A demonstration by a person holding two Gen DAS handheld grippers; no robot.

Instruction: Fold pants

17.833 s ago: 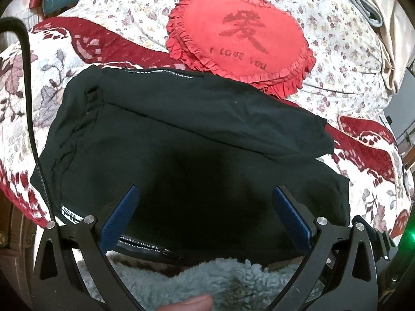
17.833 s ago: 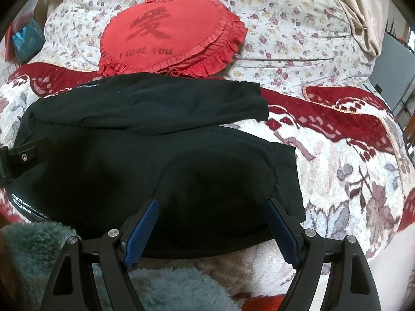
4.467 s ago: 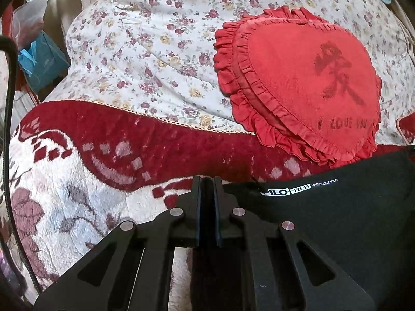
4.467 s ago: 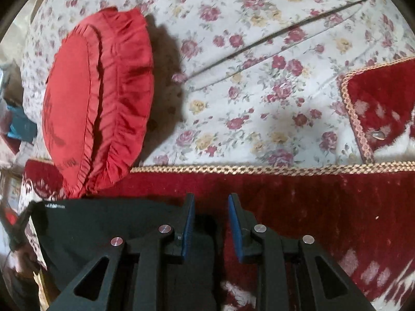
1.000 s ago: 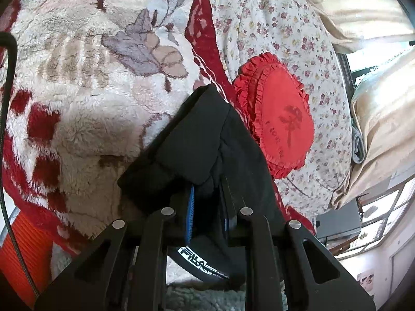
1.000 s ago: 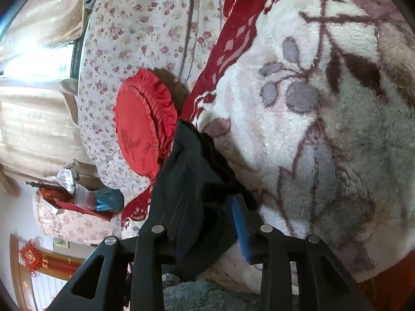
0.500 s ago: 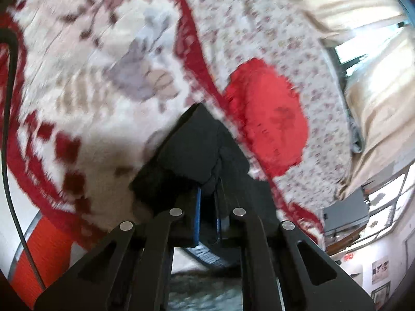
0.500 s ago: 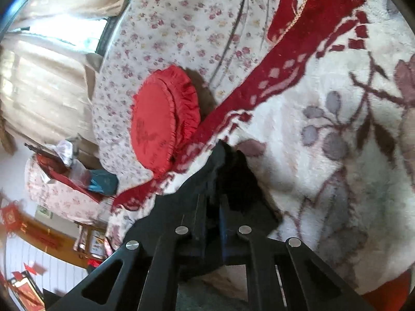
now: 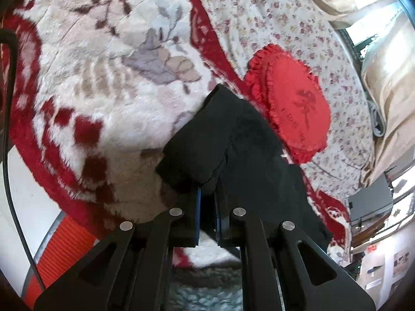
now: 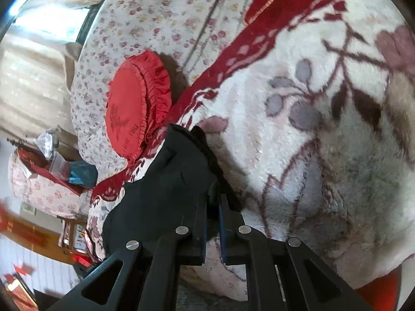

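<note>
Both ends of the black pants [image 9: 233, 155] hang bunched over the bed [image 9: 109, 83], pinched in the narrow left claw [image 9: 207, 207] and right claw [image 10: 213, 207], so most folding seems left.

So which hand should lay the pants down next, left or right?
Probably neither alone. The left gripper and the right gripper are each shut on the pants, which hang bunched over the blanket. Both look equally placed, so they would likely lower together.
</note>
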